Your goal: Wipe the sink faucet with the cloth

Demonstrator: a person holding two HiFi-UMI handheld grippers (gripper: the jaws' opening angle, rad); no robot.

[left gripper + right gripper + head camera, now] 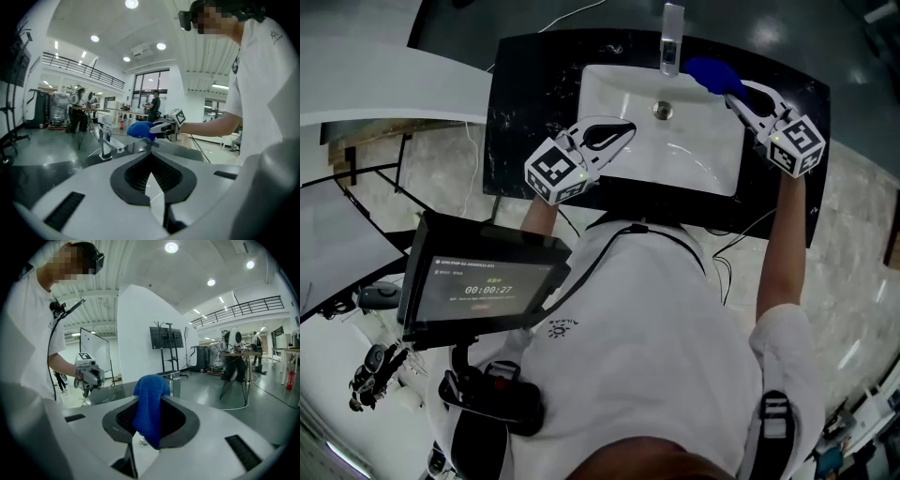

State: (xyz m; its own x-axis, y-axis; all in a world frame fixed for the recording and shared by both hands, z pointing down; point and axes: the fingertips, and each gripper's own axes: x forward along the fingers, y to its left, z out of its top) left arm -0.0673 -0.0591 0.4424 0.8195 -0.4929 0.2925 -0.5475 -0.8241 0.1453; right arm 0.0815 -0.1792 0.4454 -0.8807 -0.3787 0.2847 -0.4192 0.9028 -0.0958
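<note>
In the head view the chrome faucet point(671, 37) stands at the far edge of the white sink point(698, 150), which is set in a black counter point(525, 94). My right gripper point(731, 94) is shut on a blue cloth point(711, 73), just right of the faucet's spout. In the right gripper view the cloth point(147, 385) hangs folded over and between the jaws of the right gripper point(151, 401). My left gripper point(626, 127) hovers over the basin's left side, shut, nothing in it. In the left gripper view the left gripper point(151, 161) has its jaws together, with the faucet point(107, 143) and cloth point(139, 130) beyond them.
The drain point(662, 110) sits in the basin below the spout. A tablet screen point(483, 286) hangs at the person's chest with a cable running up. A white curved surface point(375, 89) lies left of the counter. Marble floor surrounds the counter.
</note>
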